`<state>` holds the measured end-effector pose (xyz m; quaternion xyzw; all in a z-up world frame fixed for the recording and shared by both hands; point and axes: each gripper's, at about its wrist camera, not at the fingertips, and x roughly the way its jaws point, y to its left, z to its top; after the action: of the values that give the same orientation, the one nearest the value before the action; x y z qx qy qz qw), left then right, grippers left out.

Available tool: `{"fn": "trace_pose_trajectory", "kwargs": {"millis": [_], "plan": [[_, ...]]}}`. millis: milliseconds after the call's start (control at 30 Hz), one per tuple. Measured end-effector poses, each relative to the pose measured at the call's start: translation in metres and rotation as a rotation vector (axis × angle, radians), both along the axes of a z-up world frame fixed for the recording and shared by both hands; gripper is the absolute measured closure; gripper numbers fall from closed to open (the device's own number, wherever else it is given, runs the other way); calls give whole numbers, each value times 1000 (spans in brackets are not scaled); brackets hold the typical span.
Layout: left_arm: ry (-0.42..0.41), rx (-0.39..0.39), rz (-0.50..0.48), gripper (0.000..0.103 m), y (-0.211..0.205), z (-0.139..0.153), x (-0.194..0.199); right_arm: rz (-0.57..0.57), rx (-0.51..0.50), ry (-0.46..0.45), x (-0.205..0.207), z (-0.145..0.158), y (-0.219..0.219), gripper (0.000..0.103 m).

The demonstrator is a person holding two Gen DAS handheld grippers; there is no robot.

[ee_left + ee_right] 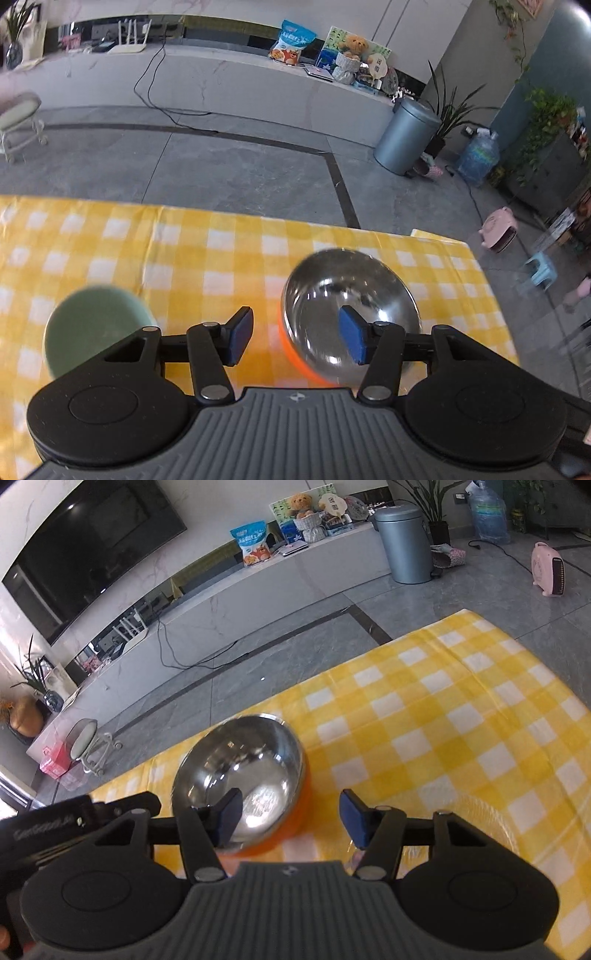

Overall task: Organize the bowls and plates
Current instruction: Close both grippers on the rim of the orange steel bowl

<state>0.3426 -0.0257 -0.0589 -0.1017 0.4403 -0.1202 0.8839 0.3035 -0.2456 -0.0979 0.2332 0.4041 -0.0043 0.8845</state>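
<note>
- The tabletop is covered with a soft yellow-and-white checked cloth, creased in places, its far edge meeting grey stone floor tiles.
- A round steel bowl with a mirror-bright, smoothly curved inside sits on the cloth; its outer wall is glossy orange, showing as a band under the rim on the near side.
- A pale green bowl, matte and round with a thick rim, stands to the left of the steel bowl, well apart from it and partly hidden behind the left tool's black arm.
- The left tool is spread: its two flat blue pads stand apart with only cloth and the steel bowl's left edge between them. The right-hand pad shows in front of the bowl's shiny inside; whether it touches the metal I cannot tell.
- The right tool is also spread, nothing pinched. Its left pad lies in front of the steel bowl, its right pad over bare cloth.
- A clear glass dish, thin-rimmed and nearly see-through, rests on the cloth under the right tool's right arm, just beside the steel bowl.
- Both tools have ribbed grey bodies and black round hinge plates with metal rivets.
- Part of the left tool's black casing shows at the left edge of the right wrist view.
</note>
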Motion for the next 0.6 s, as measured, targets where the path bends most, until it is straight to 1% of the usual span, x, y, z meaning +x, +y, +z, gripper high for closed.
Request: {"fn": "trace_pose_trajectory", "kwargs": {"millis": [67,200,333,400,433,500,533,567,600], "plan": [[2,25,-2,41,-7,-4,11,-3,5,5,5,-3,-2,47],[38,63,4,41,-13,-17,25,12,28,30,11,-14,-2,48],[71,88,-8,43,-16,-29,35,36,44,52,16,-25,3,55],[85,87,-11,54,-16,-33,37,38,52,65,18,-30,3,59],[89,84,-16,57,-17,-35,38,38,59,70,18,-33,3,60],[93,81,-26,68,-18,-37,39,37,82,70,18,-35,1,63],[96,84,-29,70,-19,-38,39,39,92,69,18,-35,0,65],[101,88,-31,75,-20,-39,39,40,100,68,19,-35,0,66],[106,90,-31,81,-23,-40,39,41,109,66,19,-36,-1,70]]}}
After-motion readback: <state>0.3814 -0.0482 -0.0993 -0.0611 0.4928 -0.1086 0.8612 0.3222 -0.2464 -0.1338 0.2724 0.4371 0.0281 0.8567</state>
